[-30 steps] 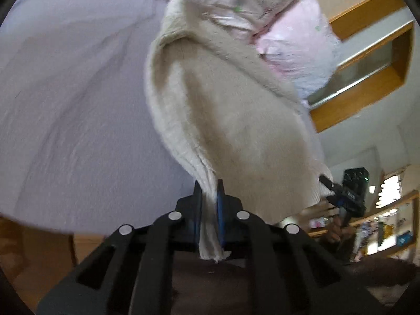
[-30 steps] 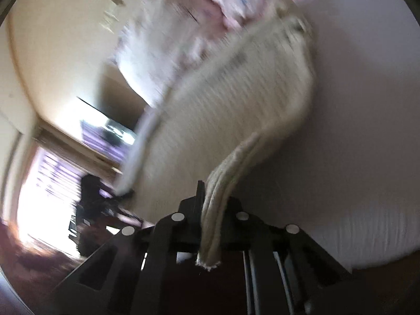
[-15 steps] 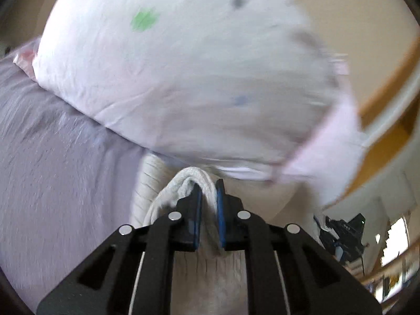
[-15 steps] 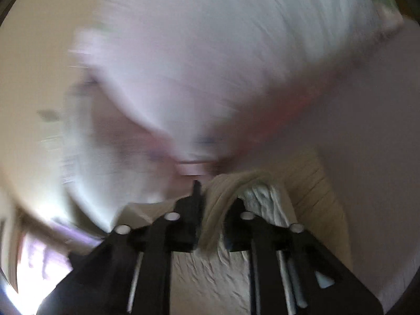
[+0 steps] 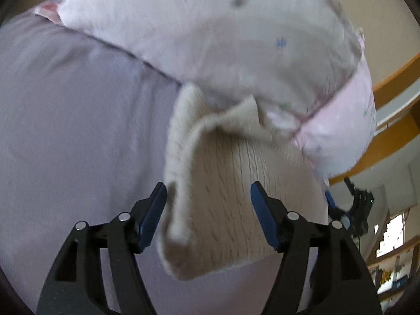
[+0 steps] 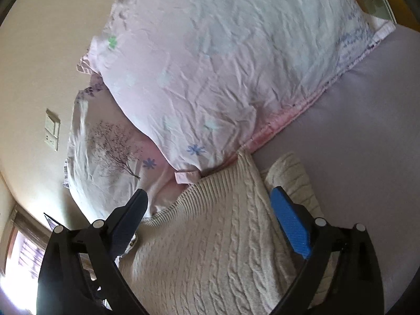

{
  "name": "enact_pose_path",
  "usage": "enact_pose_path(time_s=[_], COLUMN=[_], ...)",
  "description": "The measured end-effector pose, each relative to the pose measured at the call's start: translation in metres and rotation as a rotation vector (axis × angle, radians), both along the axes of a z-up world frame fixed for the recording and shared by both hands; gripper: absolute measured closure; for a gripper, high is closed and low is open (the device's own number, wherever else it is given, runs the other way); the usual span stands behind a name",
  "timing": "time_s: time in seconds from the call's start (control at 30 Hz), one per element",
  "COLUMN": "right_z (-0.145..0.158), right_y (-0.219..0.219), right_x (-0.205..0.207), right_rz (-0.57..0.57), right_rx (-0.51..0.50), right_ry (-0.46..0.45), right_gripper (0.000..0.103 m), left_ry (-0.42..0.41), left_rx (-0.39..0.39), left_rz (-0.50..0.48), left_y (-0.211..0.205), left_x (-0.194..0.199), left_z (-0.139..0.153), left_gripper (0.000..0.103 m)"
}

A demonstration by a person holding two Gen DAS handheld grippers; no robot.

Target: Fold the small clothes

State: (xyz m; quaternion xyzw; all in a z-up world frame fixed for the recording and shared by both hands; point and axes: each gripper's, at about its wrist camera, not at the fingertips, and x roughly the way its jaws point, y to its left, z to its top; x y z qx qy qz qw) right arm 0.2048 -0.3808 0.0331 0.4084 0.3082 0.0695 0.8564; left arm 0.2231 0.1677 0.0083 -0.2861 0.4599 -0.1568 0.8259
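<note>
A cream cable-knit garment [image 5: 231, 183] lies on the lilac bed sheet [image 5: 78, 131], its far edge against the pillows. My left gripper [image 5: 208, 194] is open just above it, jaws wide apart, with a folded-over edge between them. In the right wrist view the same knit [image 6: 218, 249] lies flat with a rolled part on its right. My right gripper [image 6: 210, 202] is open above it and holds nothing.
A white flowered pillow [image 6: 223, 65] lies on a second pillow with a tree print [image 6: 105, 152] at the head of the bed. A wooden headboard ledge [image 5: 393, 84] runs behind. A wall switch plate [image 6: 52, 131] is on the beige wall.
Both grippers were shut on the knit's edges and carried them toward the pillows. Now both have opened and the knit lies released on the sheet.
</note>
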Motion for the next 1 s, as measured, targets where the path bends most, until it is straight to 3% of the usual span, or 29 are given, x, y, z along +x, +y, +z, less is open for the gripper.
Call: enact_pose_path(time_s=[0.07,0.13,0.2,0.3,0.33,0.43,0.6,0.7,0.73,0.8,0.93,1.0], right_z=[-0.002,-0.004,-0.004,-0.002,-0.002,-0.004,-0.017,-0.017,-0.017,-0.017,-0.019,-0.019], right_y=[-0.004,-0.003,-0.005,-0.008,-0.01,-0.015,0.001,0.018,0.022,0.028,0.026,0.023], right_x=[-0.002,-0.004,-0.007,-0.007,-0.01,-0.015,-0.012,-0.01,-0.009,-0.009,-0.01,-0.011], right_rz=[-0.003,0.0,0.015,0.013,-0.018,-0.039,0.055,0.085,0.085,0.093,0.089,0.089], right_rx=[0.018,0.029,0.031,-0.016,-0.061,-0.084,-0.148,-0.258,-0.29,-0.348,-0.325,-0.308], right_ry=[0.002,-0.003,-0.004,0.071,0.136,0.207,0.302,0.318,0.317,0.315,0.295,0.284], right_gripper=[0.006,0.006,0.006,0.006,0.006,0.006,0.006,0.008,0.016,0.019,0.018,0.017], left_ry=[-0.017,-0.005,0.024,0.021,0.019,0.019,0.015,0.006,0.004,0.0,0.004,0.007], left_rx=[0.001,-0.065,-0.192,-0.233,-0.225,-0.203,-0.098,-0.012,0.011,0.059,0.099,0.177], left_rz=[0.005,0.028,0.079,0.111,0.113,0.111,0.081,0.055,0.049,0.038,0.037,0.035], left_y=[-0.004,-0.003,0.006,0.01,0.01,0.012,0.003,-0.006,-0.009,-0.015,-0.019,-0.024], left_x=[-0.003,-0.004,-0.005,-0.006,-0.006,-0.008,-0.006,-0.005,-0.005,-0.004,-0.002,-0.003], left_z=[-0.002,-0.006,-0.015,-0.018,-0.018,-0.016,-0.008,-0.003,-0.002,-0.001,0.0,0.002], left_gripper=[0.036,0.037,0.042,0.043,0.043,0.044,0.044,0.044,0.044,0.043,0.042,0.04])
